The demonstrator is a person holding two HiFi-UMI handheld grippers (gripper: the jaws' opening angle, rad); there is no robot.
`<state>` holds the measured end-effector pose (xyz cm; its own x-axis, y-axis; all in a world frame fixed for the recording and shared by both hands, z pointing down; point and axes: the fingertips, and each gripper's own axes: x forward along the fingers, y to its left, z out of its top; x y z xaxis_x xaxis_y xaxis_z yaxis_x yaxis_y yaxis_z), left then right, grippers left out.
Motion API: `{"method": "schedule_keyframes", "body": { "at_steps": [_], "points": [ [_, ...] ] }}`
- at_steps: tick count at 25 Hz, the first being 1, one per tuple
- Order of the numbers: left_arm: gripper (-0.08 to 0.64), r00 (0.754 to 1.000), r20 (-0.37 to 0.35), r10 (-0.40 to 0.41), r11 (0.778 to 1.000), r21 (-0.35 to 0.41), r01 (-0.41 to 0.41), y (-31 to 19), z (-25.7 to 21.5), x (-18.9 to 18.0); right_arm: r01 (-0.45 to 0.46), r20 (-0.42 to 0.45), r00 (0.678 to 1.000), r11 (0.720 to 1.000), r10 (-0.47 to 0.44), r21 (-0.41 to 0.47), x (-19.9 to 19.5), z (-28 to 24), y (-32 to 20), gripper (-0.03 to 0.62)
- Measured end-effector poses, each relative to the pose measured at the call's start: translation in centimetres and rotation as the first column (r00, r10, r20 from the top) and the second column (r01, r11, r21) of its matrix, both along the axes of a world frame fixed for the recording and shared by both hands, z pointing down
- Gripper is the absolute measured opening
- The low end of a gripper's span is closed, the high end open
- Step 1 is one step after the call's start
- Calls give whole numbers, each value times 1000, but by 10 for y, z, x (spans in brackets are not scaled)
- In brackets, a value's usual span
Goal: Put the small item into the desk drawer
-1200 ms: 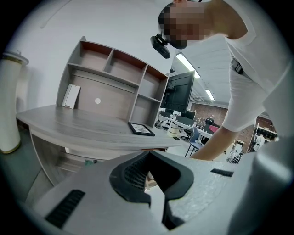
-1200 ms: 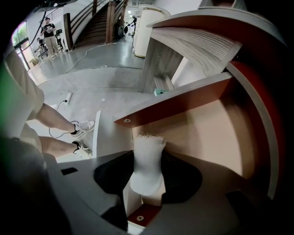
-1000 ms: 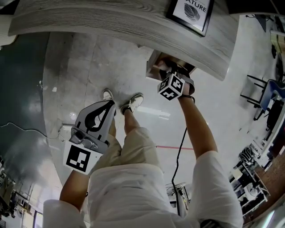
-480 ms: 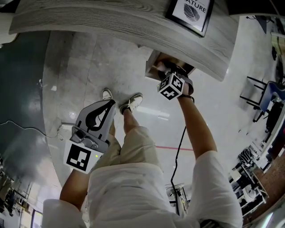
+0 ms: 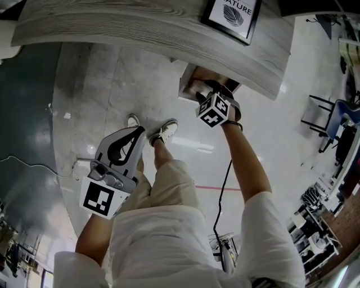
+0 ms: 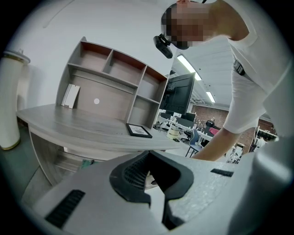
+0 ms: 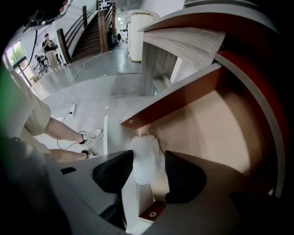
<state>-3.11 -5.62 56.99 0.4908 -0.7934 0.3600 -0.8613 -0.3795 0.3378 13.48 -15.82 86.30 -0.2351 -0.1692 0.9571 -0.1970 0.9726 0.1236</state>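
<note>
The desk drawer stands pulled out under the grey desk; its pale floor and red-brown wall fill the right gripper view. My right gripper hangs over the drawer's near corner, its marker cube showing from above. A small white item, blurred, sits between the dark pads, which are opening; a slim gap shows at its right side. My left gripper is held low by the person's thigh, away from the desk, shut and empty, as its own view confirms.
A framed picture lies on the desk top, with a shelf unit behind it. The person's shoes stand on the glossy floor below the drawer. A cable hangs from the right arm. Chairs stand far right.
The right gripper and drawer have shifted slightly up and left in the head view. The left gripper has stayed in place.
</note>
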Motion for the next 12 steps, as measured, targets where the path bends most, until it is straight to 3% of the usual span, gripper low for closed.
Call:
{"method": "schedule_keyframes", "body": {
  "at_steps": [5,12],
  "points": [
    [6,1000,9,19,1000,20,-20,5,-2,8,-69,93,993,998,68,13,-3,-21,-1,230],
    [6,998,3,68,997,36,-68,15,-10,21,-147,145,979,989,141,30,-2,-44,9,247]
  ]
}}
